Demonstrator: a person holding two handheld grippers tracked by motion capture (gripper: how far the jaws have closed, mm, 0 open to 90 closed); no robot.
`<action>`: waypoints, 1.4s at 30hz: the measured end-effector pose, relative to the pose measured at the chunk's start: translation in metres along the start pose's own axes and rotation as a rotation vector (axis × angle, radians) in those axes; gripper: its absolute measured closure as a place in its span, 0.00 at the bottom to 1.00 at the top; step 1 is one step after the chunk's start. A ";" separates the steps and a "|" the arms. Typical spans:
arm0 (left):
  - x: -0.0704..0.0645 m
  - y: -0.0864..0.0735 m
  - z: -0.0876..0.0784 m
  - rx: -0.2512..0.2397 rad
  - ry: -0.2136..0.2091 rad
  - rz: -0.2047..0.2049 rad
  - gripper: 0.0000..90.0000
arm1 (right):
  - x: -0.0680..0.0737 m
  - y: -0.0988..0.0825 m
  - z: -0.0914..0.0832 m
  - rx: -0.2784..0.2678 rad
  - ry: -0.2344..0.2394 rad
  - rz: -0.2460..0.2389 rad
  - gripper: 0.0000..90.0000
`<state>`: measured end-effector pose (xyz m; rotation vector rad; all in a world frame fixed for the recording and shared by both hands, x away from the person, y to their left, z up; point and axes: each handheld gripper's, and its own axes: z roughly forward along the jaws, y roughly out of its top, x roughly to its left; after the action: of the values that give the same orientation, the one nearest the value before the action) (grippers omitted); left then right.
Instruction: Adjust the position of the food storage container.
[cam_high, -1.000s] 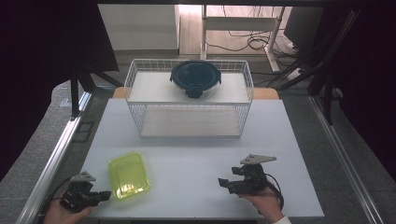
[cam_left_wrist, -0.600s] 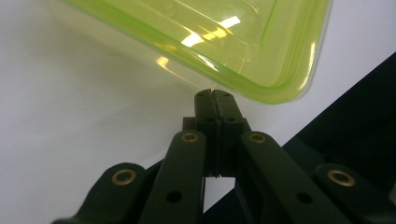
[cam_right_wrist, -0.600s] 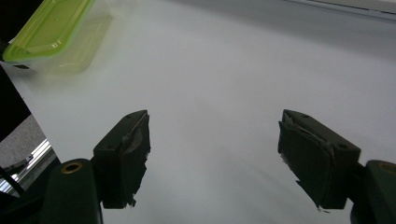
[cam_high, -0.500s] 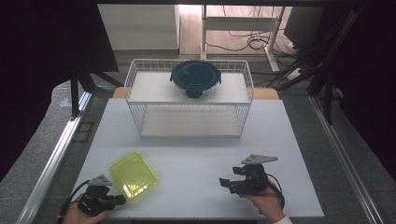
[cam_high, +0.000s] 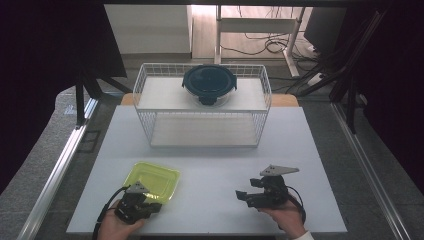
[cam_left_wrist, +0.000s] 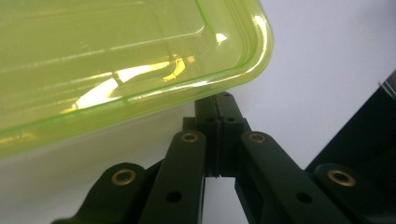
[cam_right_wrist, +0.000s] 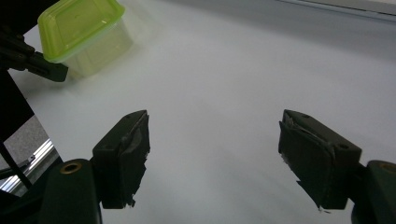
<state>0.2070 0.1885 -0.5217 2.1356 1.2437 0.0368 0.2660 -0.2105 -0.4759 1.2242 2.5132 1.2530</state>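
The lidded yellow-green container (cam_high: 151, 181), well in front of the wire basket (cam_high: 202, 107), looks light, thin and slippery; the left gripper (cam_high: 142, 204), jaws pressed together, meets its rim, best pinched there, while the right gripper (cam_right_wrist: 215, 154) gapes wide.

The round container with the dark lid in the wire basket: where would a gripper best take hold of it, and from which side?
Probably from above, since the white wire basket walls it in on all sides. The round lidded container sits upright, and its dark lid has latch tabs sticking out at the rim. The open right gripper could drop over the near tab; a clasp across the lid looks too wide.
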 end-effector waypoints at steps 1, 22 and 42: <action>-0.001 0.001 0.000 -0.001 0.000 -0.001 1.00 | 0.000 0.000 0.000 -0.001 0.001 -0.001 0.27; 0.064 0.000 -0.080 -0.161 0.102 -0.136 1.00 | -0.001 0.000 -0.001 -0.003 -0.001 0.003 0.27; 0.118 0.009 -0.045 -0.035 0.113 -0.245 1.00 | -0.005 0.000 -0.005 -0.013 -0.012 0.017 0.27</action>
<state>0.2635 0.3012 -0.5154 1.9602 1.5513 0.0734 0.2674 -0.2174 -0.4738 1.2487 2.4878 1.2599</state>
